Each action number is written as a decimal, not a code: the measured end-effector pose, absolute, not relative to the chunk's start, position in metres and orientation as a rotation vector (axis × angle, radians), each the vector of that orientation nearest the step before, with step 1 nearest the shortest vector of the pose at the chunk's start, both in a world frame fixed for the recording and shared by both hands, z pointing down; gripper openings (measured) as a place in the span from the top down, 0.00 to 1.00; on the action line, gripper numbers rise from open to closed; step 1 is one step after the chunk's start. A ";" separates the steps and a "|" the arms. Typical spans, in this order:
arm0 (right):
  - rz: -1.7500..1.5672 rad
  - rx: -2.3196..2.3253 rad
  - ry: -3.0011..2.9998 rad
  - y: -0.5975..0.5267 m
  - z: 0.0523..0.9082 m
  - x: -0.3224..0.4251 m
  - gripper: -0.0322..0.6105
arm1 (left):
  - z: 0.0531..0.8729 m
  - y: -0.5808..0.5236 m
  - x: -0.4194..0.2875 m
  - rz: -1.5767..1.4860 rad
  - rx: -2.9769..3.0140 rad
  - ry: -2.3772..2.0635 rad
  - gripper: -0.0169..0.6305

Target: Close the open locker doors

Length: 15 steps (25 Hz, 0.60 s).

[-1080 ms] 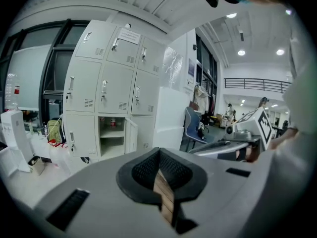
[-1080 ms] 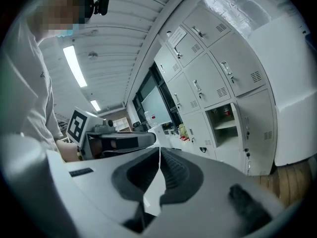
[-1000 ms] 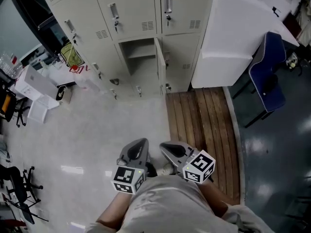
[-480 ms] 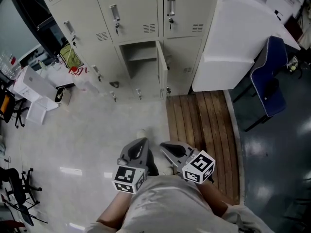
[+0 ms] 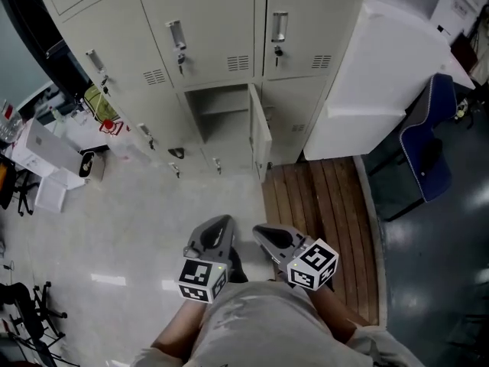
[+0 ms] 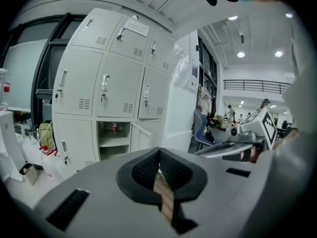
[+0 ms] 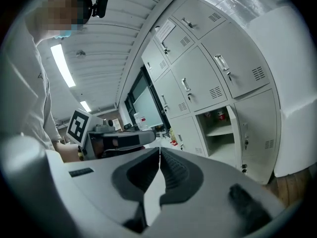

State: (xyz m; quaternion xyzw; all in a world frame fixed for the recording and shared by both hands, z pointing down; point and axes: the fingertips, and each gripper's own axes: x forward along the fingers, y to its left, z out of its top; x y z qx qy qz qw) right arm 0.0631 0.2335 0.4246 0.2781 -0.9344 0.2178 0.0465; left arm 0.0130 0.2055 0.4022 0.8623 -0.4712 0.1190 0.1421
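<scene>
1. Head view: the open door (image 5: 260, 132) stands out from the right edge of its compartment (image 5: 221, 117). That compartment is in the middle column of the locker bank (image 5: 214, 21), in the row nearest the floor. The left gripper (image 5: 219, 226) and right gripper (image 5: 262, 232) are held close to the person's body, well apart from the door. I judge the door to be thin sheet metal: light, stiff and free on its hinges. It is best pushed flat on its outer face near the free edge, firmly enough to latch. It shows almost edge-on here, so hinges and latch are hidden. The bank's top and left end are cut off.
2. Left gripper view: the jaws are pressed together with nothing between them, which makes a usable blunt pusher. The door (image 6: 140, 133) juts toward the camera beside a shelf (image 6: 113, 142). A small red thing (image 6: 114, 127) inside the compartment is too small to name.
3. Right gripper view: these jaws are likewise clenched and empty. The door (image 7: 232, 133) appears as a narrow strip, and its handle side cannot be made out. Whether doors beyond the frame are open cannot be told.
</scene>
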 end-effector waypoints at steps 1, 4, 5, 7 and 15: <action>0.676 0.859 -2.847 0.221 0.426 0.061 0.91 | 0.404 0.194 0.010 0.348 2.486 -1.352 0.95; 0.709 0.885 -2.834 0.184 0.429 0.053 0.91 | 0.404 0.156 0.003 0.354 2.493 -1.324 0.95; 0.714 0.890 -2.833 0.173 0.428 0.049 0.91 | 0.402 0.144 0.000 0.356 2.500 -1.314 0.95; 0.715 0.901 -2.833 0.151 0.425 0.041 0.91 | 0.399 0.122 -0.006 0.363 2.513 -1.296 0.95; 0.711 0.989 -2.817 0.061 0.418 0.007 0.91 | 0.394 0.034 -0.042 0.375 2.545 -1.248 0.95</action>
